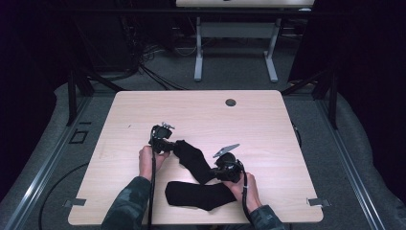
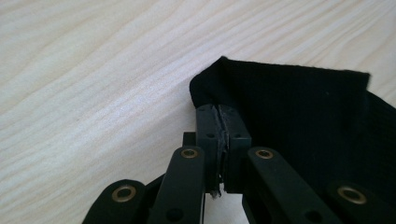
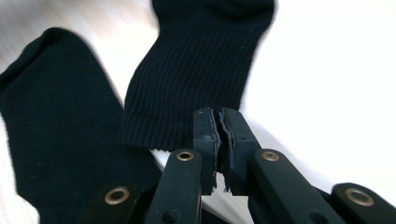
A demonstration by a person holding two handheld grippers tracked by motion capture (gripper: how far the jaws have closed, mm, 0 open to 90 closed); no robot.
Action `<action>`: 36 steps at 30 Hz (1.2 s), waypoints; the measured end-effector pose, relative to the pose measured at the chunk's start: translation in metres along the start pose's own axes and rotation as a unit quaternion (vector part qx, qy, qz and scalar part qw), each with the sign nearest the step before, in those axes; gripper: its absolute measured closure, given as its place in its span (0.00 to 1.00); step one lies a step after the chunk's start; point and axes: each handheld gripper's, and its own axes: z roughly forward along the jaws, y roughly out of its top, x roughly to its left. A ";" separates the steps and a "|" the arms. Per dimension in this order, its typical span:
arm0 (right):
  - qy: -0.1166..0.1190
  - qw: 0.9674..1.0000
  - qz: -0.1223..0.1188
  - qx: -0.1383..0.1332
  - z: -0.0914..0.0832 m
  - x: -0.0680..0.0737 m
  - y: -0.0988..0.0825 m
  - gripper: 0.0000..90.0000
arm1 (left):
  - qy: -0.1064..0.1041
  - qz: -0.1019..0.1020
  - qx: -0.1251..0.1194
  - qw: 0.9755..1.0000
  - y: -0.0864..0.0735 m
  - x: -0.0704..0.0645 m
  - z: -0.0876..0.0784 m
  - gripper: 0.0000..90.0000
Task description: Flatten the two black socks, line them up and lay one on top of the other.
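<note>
Two black socks lie on the pale wooden table (image 1: 201, 115). The upper sock (image 1: 194, 160) stretches diagonally between my two grippers. My left gripper (image 1: 172, 143) is shut on its upper-left end; in the left gripper view the pads (image 2: 222, 121) pinch the fabric edge of this sock (image 2: 289, 112). My right gripper (image 1: 214, 173) is shut on the lower-right end, and the right gripper view has the jaws (image 3: 220, 123) closed on the ribbed cuff (image 3: 201, 70). The second sock (image 1: 198, 195) (image 3: 51, 116) lies flat near the front edge, beside the right gripper.
A round cable hole (image 1: 231, 102) sits near the table's far edge. Bare tabletop spreads to the left, right and far side of the socks. Beyond the table stand a white desk frame (image 1: 234, 48) and floor cables.
</note>
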 end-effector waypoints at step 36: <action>-0.042 0.998 -0.051 -0.004 -0.025 -0.016 -0.025 0.65 | -0.069 0.145 0.024 0.987 -0.034 -0.036 -0.017 0.63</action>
